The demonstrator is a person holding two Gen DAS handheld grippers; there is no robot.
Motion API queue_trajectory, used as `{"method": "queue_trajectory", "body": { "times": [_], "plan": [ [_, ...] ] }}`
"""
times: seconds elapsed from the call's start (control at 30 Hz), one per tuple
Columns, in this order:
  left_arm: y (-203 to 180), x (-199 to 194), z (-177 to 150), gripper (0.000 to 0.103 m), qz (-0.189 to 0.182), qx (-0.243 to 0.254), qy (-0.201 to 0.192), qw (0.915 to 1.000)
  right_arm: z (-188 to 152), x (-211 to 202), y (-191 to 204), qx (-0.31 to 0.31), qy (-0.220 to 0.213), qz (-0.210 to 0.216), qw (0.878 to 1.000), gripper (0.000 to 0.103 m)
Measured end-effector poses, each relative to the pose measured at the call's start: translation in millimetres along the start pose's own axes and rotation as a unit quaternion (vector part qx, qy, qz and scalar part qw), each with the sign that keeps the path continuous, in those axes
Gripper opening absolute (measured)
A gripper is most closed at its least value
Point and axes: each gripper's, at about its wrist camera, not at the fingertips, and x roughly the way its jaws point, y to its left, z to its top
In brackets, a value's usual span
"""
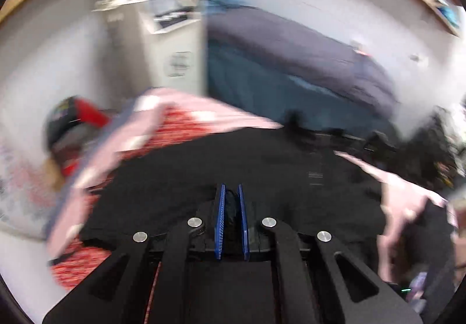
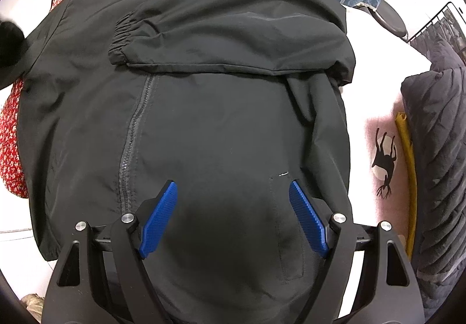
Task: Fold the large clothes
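Matte black nylon, one zip-front jacket (image 2: 204, 108) with one elastic-cuffed sleeve (image 2: 233, 32) folded across its chest, lies flat beneath my right claw (image 2: 233, 219), whose two ridged blue pads gape empty, while my left claw (image 1: 232, 222) pinches black fabric.

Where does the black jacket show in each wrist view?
Left wrist view: the black jacket fills the blurred lower middle, with a fold of it pinched in the shut left gripper.
Right wrist view: it fills most of the frame, collar at top centre, one sleeve folded across the chest, under the open right gripper.
Shared landmark: the red floral cloth at the jacket's left edge.
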Motion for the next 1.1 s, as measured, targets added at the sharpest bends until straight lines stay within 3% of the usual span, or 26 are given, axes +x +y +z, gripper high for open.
{"method": "queue_trajectory", "body": {
  "times": [0.1, 0.17, 0.27, 0.3, 0.37, 0.43, 0.5, 0.7, 0.83, 1.0, 1.1],
  "plan": [
    [-62, 18, 3, 0.009, -0.056, 0.022, 0.010, 0.9981, -2, -2, -10, 0.013, -0.002, -0.002, 1.000, 0.079],
    [-98, 31, 2, 0.009, -0.071, 0.049, 0.014, 0.9962, -4, -2, -20, 0.025, -0.001, -0.004, 1.000, 0.079],
    [-141, 70, -11, 0.012, -0.081, 0.072, 0.050, 0.9929, -10, -1, -32, 0.045, 0.005, -0.005, 0.999, 0.079],
    [-151, 85, -16, 0.018, -0.083, 0.077, 0.066, 0.9914, -12, -1, -36, 0.052, 0.007, -0.004, 0.999, 0.079],
    [-162, 111, -28, 0.043, -0.074, 0.081, 0.102, 0.9888, -15, 0, -43, 0.062, 0.011, -0.006, 0.998, 0.079],
    [-168, 133, -42, 0.076, -0.072, 0.081, 0.126, 0.9861, -18, 1, -48, 0.071, 0.014, -0.006, 0.997, 0.079],
    [-173, 146, -55, 0.093, -0.056, 0.086, 0.144, 0.9843, -20, 4, -52, 0.080, 0.021, -0.004, 0.997, 0.079],
    [-190, 149, -112, 0.096, -0.056, 0.144, 0.169, 0.9734, -19, 10, -45, 0.077, 0.030, 0.002, 0.997, 0.079],
    [-181, 149, -156, 0.096, -0.048, 0.173, 0.184, 0.9663, -13, 19, -32, 0.057, 0.041, 0.004, 0.998, 0.079],
    [-140, 153, -189, 0.096, 0.004, 0.168, 0.193, 0.9668, 3, 19, -11, 0.028, 0.031, 0.012, 0.999, 0.079],
    [-97, 156, -197, 0.096, 0.041, 0.130, 0.200, 0.9701, 16, 19, 1, 0.018, 0.023, 0.025, 0.999, 0.079]
  ]
}}
